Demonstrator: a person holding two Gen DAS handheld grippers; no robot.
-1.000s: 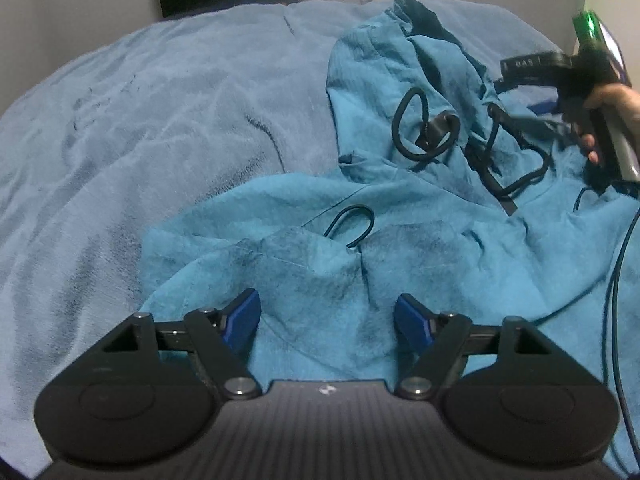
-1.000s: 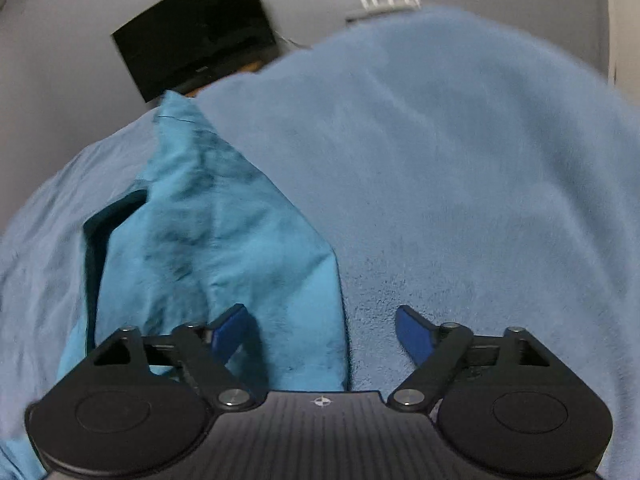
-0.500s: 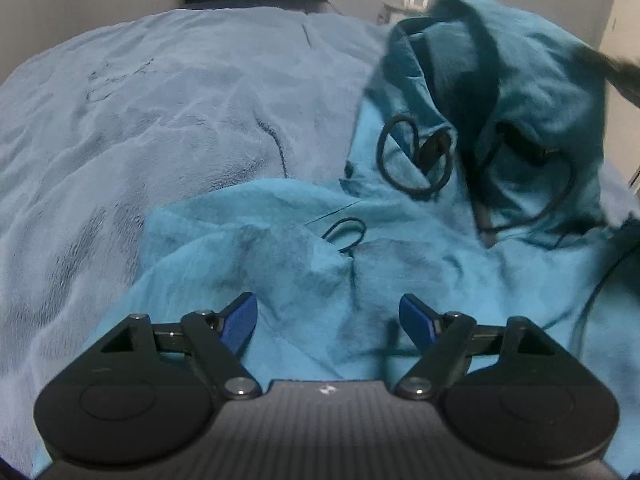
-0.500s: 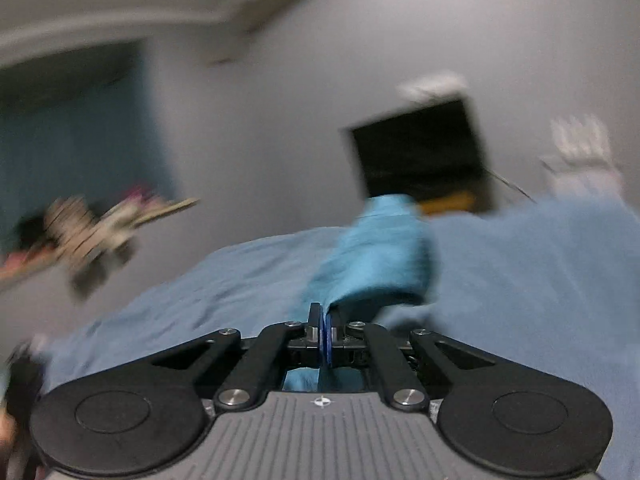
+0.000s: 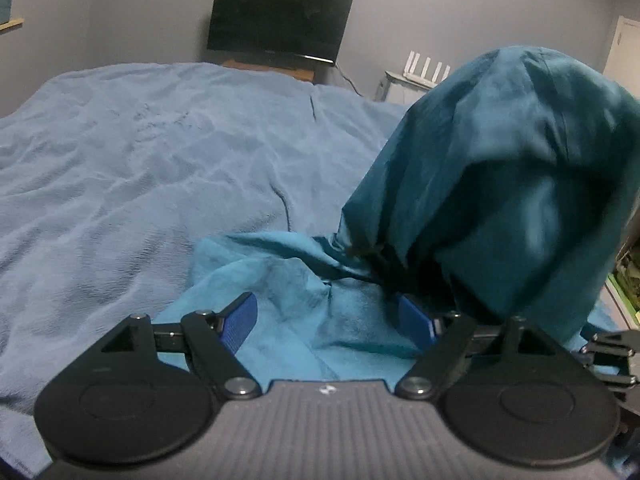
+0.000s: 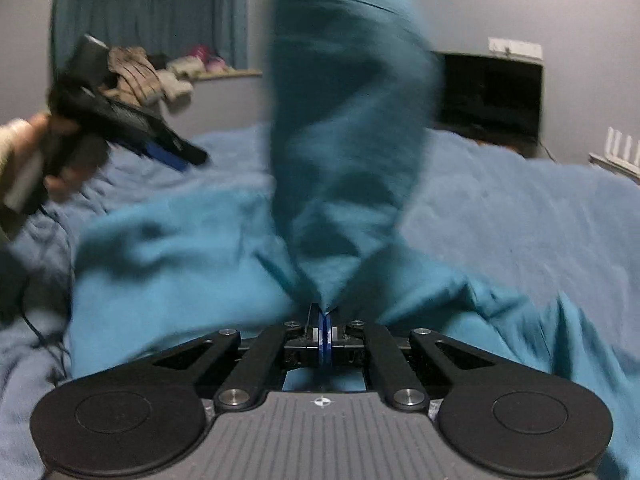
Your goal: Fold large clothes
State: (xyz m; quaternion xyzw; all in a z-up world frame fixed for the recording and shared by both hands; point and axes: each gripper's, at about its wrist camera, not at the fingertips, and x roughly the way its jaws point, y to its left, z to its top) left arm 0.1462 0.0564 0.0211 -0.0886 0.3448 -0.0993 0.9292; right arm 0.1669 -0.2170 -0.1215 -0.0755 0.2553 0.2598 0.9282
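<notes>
A teal hooded garment (image 5: 304,296) lies on the blue bedspread (image 5: 140,168). Part of the garment (image 5: 508,168) is lifted into the air at the right of the left wrist view. My left gripper (image 5: 330,320) is open and empty, low over the flat part of the garment. My right gripper (image 6: 325,320) is shut on an edge of the garment (image 6: 344,152), which hangs up and over in front of it. The left gripper also shows in the right wrist view (image 6: 120,120), held in a hand at the left.
A dark TV screen (image 5: 280,24) stands against the far wall past the bed. A white router (image 5: 426,68) sits on a small stand to its right. A shelf with piled clothes (image 6: 160,72) runs along the wall. A black cable (image 6: 44,336) trails over the bedspread.
My right gripper shut on the garment's edge and lifted it, swinging it toward my left gripper. The left gripper stayed open and tilted up a little.
</notes>
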